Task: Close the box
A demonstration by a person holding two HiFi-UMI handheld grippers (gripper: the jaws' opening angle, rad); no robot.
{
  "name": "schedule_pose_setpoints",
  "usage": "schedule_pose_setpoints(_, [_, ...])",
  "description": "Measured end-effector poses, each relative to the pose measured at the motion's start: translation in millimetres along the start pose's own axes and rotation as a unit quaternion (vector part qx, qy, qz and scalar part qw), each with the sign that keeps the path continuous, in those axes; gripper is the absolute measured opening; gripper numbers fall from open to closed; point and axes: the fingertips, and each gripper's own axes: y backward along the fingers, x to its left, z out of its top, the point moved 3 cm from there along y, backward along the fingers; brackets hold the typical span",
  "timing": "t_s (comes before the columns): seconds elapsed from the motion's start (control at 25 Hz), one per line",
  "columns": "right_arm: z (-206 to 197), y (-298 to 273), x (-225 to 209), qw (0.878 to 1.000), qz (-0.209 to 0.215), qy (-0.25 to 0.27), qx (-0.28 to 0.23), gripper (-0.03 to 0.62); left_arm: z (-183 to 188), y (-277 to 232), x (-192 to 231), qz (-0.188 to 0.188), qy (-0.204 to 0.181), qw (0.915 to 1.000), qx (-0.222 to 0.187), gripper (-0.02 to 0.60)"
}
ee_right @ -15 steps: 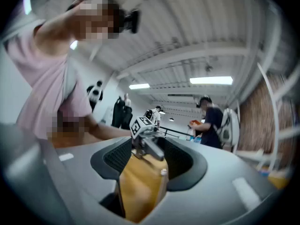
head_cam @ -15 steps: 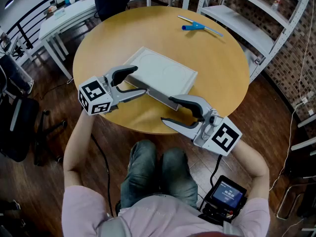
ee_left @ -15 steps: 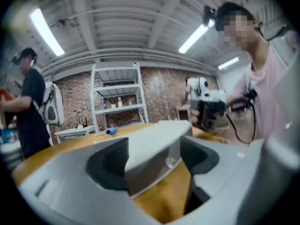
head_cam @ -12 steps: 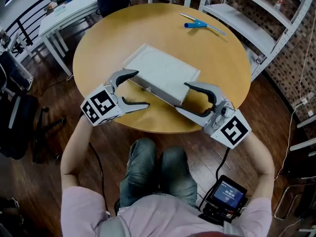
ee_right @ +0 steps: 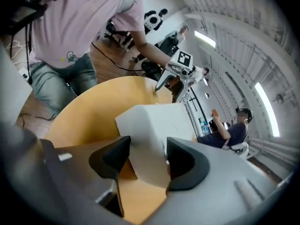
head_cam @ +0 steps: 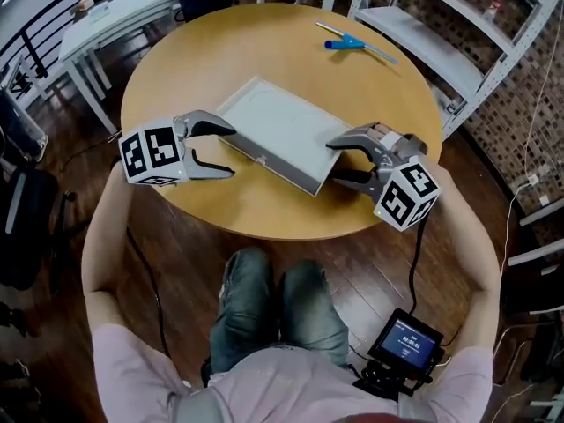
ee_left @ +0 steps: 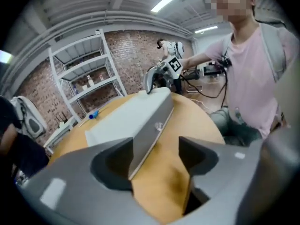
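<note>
The flat, pale grey rectangular box (head_cam: 282,130) lies near the middle of the round wooden table (head_cam: 220,51), one long side turned towards me. Its lid looks down already. In the left gripper view I see a thin seam low on the front wall and a small clasp (ee_left: 159,125) midway along it. Whether that clasp is caught, I cannot tell.

My left gripper (head_cam: 227,152) sits at the box's near left corner with its jaws apart. The front wall runs up between them, close to the left pad, with bare table showing on the other side, so nothing is held. My right gripper (head_cam: 342,160) is at the opposite end with its jaws spread wide. The box's corner stands between them, but I see no pad pressing on it.

I judge the box to be light and stiff, a thin hard shell that keeps its shape. Its faces look smooth, so it would probably skate across the table under a sideways push. I would steady it at one end wall, where a corner fits between the jaws. Then I would press straight down on the lid's front edge near the clasp, not on the broad middle, which may flex.

A blue-handled tool (head_cam: 348,47) lies well apart, at the far side of the table.
</note>
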Motion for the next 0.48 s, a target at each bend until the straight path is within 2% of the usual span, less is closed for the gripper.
schedule_pose_setpoints(0.12, [3.0, -1.2, 4.2, 0.999, -0.010, -0.010, 0.035, 0.241, -6.5, -11.8, 19.5, 0.057, -0.038, 0.9975, -0.017, 0.313])
schedule_pose_setpoints(0.2, [13.5, 3.0, 0.4, 0.999, -0.015, -0.042, 0.008, 0.234, -6.6, -23.8, 39.7, 0.099, -0.061, 0.9928, -0.028, 0.318])
schedule_pose_setpoints(0.28, [35.9, 5.0, -3.3, 0.996, -0.021, -0.078, -0.043, 0.197, -4.4, -36.0, 55.6, 0.130, -0.061, 0.9892, -0.028, 0.321])
schedule_pose_setpoints(0.32, [45.7, 4.2, -3.1, 0.995, -0.025, -0.079, -0.055, 0.176, -2.4, -39.7, 58.7, 0.139, -0.045, 0.9890, -0.023, 0.324])
schedule_pose_setpoints(0.36, [51.7, 3.1, -1.6, 0.996, -0.030, -0.068, -0.053, 0.166, 0.3, -41.1, 57.6, 0.144, -0.013, 0.9893, -0.015, 0.321])
schedule_pose_setpoints(0.44, [54.8, 4.6, 1.7, 0.998, -0.046, -0.028, -0.042, 0.159, 5.6, -40.6, 45.1, 0.143, 0.084, 0.9862, 0.008, 0.322])
schedule_pose_setpoints(0.48, [54.2, 7.3, 2.3, 0.998, -0.057, -0.013, -0.038, 0.144, 7.9, -41.9, 35.2, 0.130, 0.129, 0.9829, 0.019, 0.285])
